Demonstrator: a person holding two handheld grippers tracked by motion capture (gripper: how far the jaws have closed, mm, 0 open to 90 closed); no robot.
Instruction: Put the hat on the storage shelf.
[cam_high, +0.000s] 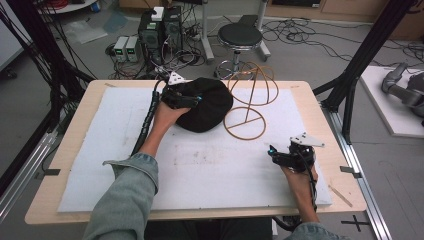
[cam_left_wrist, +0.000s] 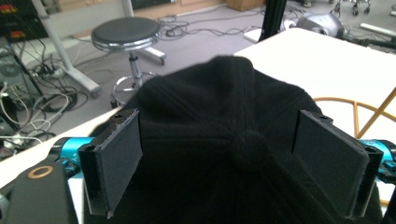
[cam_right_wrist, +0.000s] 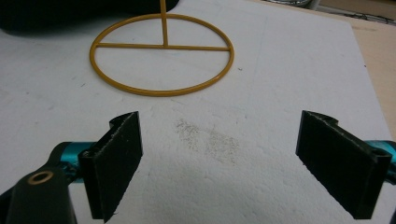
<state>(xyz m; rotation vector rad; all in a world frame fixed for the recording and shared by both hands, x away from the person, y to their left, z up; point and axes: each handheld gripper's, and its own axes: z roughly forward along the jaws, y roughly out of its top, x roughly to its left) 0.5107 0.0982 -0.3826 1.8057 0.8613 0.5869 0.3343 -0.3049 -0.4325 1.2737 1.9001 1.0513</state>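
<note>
Right over the black cap (cam_high: 204, 106) is where the left tool (cam_high: 184, 99) sits, jaws spread wide with one on each side of the crown and nothing pinched yet. From the left gripper view the cap's top button (cam_left_wrist: 247, 149) sits between the two pads, a bit closer to the right one. The cap rests on the white mat (cam_high: 210, 165) covering the tabletop, and its right edge looks to be touching or just overlapping the yellow wire hat stand (cam_high: 248, 102), whose ring base lies flat just right of the cap.

The right tool (cam_high: 286, 154) is well away from the cap, down toward the near right corner of the mat, also wide open and holding nothing; its own view looks across bare mat at the stand's ring base (cam_right_wrist: 161, 55).

What could go sideways, guessing from this:
- The fabric is soft, so if the jaws close on just the crown they may grab a thin fold that slips out, or the cap just collapses.
- Lifting the cap could snag the wire stand, since they're so close, and drag or tip it. Nobody's steadying that stand.
- A wide-open tool pushed down too far would just squash the cap flat.
</note>
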